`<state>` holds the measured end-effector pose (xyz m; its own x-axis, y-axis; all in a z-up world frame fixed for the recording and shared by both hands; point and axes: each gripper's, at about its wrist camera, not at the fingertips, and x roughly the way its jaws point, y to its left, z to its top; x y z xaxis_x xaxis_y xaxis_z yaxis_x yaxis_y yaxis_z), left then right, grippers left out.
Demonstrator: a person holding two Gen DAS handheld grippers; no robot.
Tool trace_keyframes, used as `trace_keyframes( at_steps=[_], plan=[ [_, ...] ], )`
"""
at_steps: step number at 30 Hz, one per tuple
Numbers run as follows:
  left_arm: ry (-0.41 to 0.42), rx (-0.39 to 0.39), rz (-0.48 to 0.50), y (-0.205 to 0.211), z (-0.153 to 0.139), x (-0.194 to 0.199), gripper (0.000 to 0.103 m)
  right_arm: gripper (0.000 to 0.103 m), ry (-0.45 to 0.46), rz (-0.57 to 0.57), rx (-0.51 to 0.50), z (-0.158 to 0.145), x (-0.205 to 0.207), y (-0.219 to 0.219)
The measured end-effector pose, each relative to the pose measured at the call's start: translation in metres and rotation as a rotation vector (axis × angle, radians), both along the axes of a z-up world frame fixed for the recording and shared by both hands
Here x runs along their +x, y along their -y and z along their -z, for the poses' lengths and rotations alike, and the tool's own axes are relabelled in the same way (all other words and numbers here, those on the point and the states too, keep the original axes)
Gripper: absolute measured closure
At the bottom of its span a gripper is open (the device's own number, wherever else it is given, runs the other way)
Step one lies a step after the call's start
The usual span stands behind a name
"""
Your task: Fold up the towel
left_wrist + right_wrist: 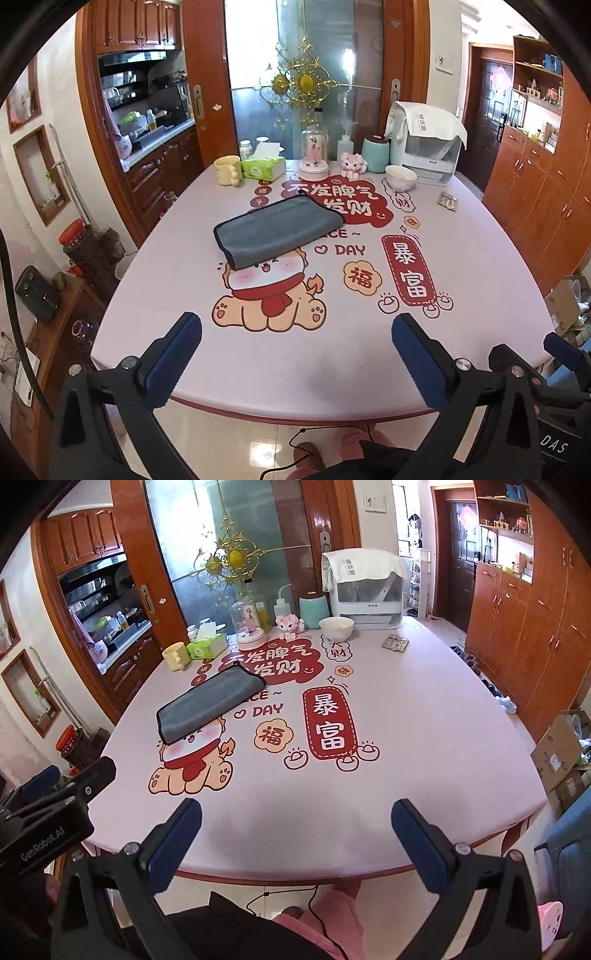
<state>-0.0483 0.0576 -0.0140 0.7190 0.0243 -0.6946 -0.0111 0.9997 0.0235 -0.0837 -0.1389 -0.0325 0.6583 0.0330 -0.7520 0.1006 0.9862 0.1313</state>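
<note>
A grey towel (279,229) with a dark edge lies folded into a flat rectangle in the middle of the pink table (332,362). It also shows in the right wrist view (208,709), left of centre. My left gripper (295,328) is open and empty, held back at the table's near edge, well short of the towel. My right gripper (295,812) is open and empty too, at the near edge, to the right of the left one. The left gripper's body shows at the left of the right wrist view (55,805).
Along the far edge stand a yellow mug (227,170), a green tissue box (263,168), a glass dome (314,155), a pink figurine (353,164), a teal jar (375,154), a white bowl (400,177) and a white appliance (430,147). A blister pack (447,201) lies at right.
</note>
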Motion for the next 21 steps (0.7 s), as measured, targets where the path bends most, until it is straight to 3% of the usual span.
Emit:
trace_keyframes(
  at_steps=[21],
  plan=[
    [0.059, 0.026, -0.003, 0.0043, -0.0084, -0.0039, 0.001, 0.0, 0.009, -0.015, -0.006, -0.0036, 0.001, -0.007]
  ],
)
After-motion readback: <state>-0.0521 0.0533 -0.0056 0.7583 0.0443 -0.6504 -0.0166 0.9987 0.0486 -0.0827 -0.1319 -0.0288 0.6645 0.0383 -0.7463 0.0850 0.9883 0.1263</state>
